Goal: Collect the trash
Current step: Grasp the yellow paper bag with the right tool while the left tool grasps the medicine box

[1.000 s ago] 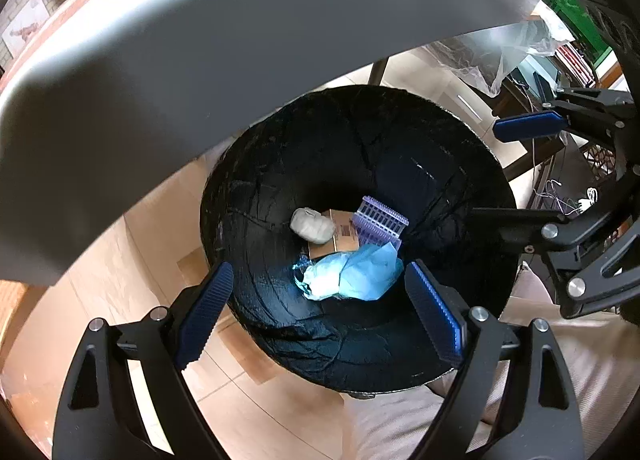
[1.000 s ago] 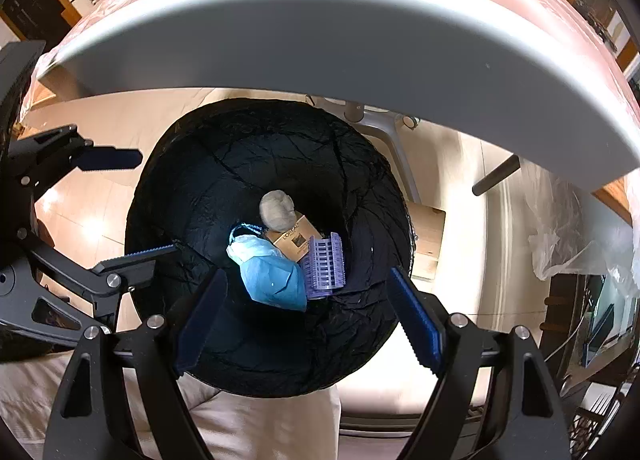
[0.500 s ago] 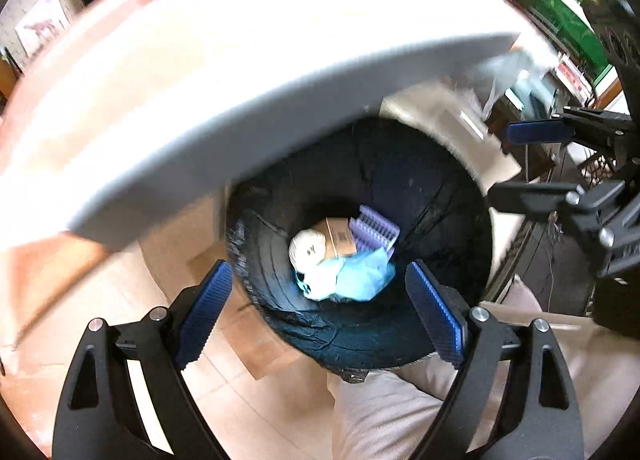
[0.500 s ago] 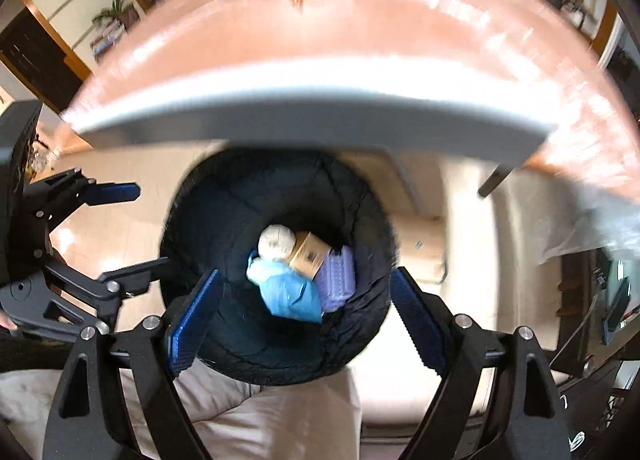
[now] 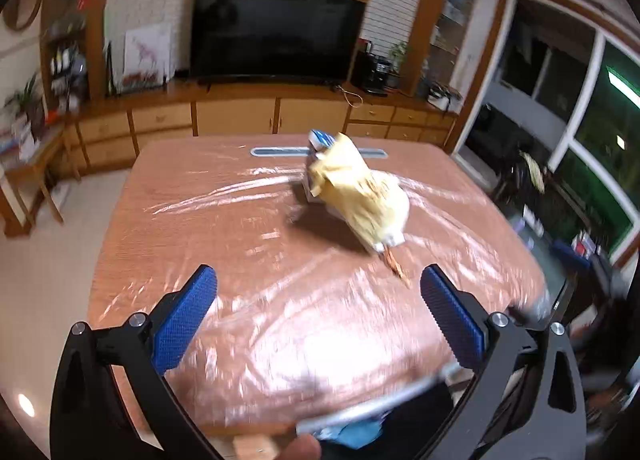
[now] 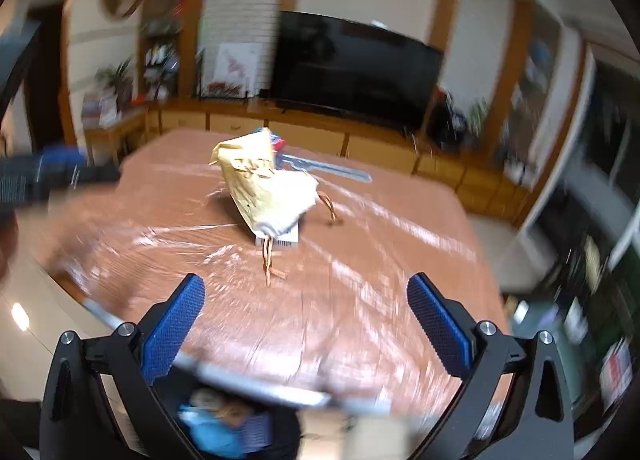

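Both the left gripper and the right gripper have fingers spread and hold nothing. The yellow paper bag lies ahead of them on the table — grabbing only its thin handles may tear them, or the bag may slide on the slippery plastic cover.

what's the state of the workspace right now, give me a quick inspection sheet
surface: brown table under shiny clear plastic wrap, picture blurred
job's things: yellow paper bag crumpled on the table, leaning on a small box with a blue top; its string handles trail toward the grippers; black bin below the near table edge holds blue trash
clutter: grey strip set in the far side of the table
grippers: left gripper open and empty; right gripper open and empty; both short of the bag
cables: one loose cord on the cabinet
surroundings: television on a long wooden cabinet, shelves, windows on the right
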{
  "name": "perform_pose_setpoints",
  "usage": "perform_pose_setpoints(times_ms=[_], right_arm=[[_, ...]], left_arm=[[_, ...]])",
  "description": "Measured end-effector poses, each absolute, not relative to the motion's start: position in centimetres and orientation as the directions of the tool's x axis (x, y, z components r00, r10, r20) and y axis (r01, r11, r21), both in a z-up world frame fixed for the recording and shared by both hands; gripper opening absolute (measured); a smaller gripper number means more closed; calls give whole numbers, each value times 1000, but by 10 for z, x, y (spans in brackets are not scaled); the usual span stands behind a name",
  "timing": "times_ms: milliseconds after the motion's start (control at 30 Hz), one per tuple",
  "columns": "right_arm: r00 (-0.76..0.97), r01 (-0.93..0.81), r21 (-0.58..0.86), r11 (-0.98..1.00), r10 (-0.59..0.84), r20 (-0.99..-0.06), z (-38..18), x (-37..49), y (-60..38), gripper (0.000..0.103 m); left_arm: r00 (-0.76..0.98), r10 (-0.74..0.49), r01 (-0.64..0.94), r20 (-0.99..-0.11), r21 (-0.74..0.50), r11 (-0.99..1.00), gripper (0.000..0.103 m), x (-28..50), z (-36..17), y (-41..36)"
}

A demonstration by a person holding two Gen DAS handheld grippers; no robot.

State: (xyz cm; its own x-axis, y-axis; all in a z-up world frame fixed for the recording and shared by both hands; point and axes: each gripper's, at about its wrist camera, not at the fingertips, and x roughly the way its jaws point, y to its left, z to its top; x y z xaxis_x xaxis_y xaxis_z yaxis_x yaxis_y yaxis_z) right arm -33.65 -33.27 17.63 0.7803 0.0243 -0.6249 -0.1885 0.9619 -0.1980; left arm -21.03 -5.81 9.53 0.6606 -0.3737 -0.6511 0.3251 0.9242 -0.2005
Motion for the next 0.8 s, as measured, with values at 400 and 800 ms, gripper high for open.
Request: perform_pose_setpoints(times_ms=[400,800], right_arm=[[763,-323,-383,865,-1,-646,140,-237,-273,99],[730,-404,-417,814,12,-684,112,-175,-255,99]], left_arm=[[540,-380,381,-752,-184,906,102,-85,118,-109],[318,-305,389,-898,-170,906,93,16,77,-175]])
